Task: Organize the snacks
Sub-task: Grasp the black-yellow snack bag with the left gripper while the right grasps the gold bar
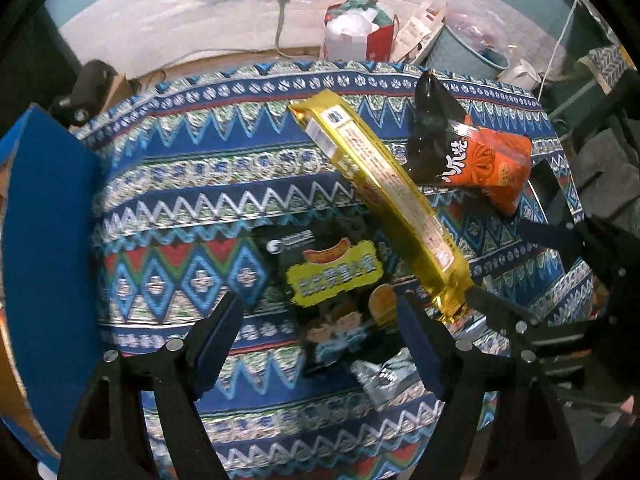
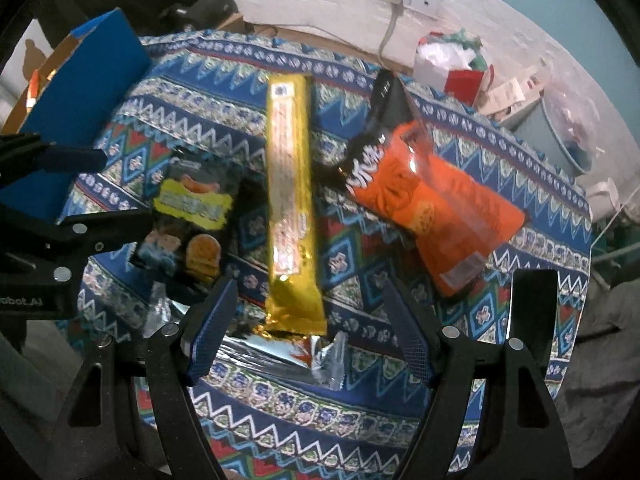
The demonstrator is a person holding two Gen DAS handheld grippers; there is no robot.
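Both tongs are hanging spread and empty over the snacks on the counter.
Left tongs [image 1: 320,340] are straddling the dark packet [image 1: 340,280] mid-counter; right tongs [image 2: 310,320] are lining up on the gold packet's [image 2: 290,184] near end: pinch across the width.

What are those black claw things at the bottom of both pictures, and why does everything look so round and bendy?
Those claws are grabbers, each with two fingers. There is no robot here: a person holds one in each hand. A small camera sits on each grabber and looks out along its fingers, and its wide lens bends the picture.

One picture comes from the left gripper, the other from the right gripper. Both are open and hold nothing.

Below them is a table with a patterned cloth. On it lie snacks: a long gold packet, an orange and black bag, a dark packet with a yellow label, and a crinkly silver wrapper under the gold packet's near end. A blue box stands at the left edge.
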